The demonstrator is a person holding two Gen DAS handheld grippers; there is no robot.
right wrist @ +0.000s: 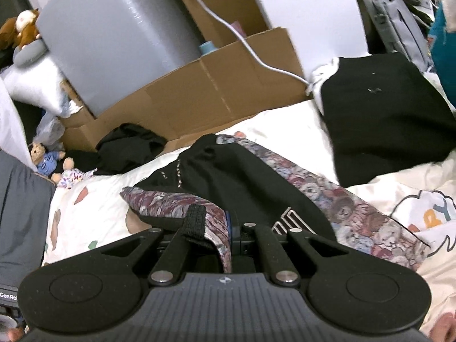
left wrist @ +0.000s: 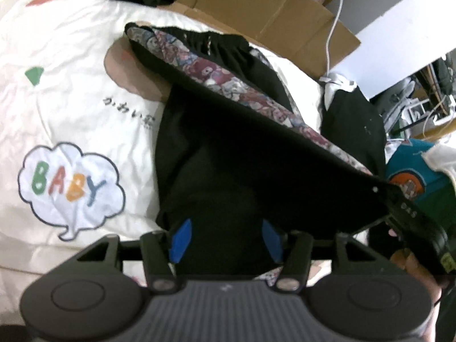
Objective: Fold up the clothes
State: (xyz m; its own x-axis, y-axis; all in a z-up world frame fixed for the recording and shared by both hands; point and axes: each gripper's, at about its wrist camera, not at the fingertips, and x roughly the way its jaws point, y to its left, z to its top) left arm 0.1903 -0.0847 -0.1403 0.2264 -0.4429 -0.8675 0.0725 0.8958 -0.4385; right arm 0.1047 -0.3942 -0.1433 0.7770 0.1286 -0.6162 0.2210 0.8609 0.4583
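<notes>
Black shorts [left wrist: 228, 154] with a patterned side stripe [left wrist: 216, 77] are lying mid-frame on the bed sheet [left wrist: 71, 108], one edge lifted toward the lower right. Soft, light, limp cloth, judging by the drape; it is sagging wherever unsupported. Right gripper [right wrist: 228, 228] is pinching a stripe corner beside the strap [right wrist: 193, 222], jaws fully closed on it. Left gripper [left wrist: 225, 239] is standing part-open over black fabric, pads not pressing. Best holds look like hem corners or the waistband.
</notes>
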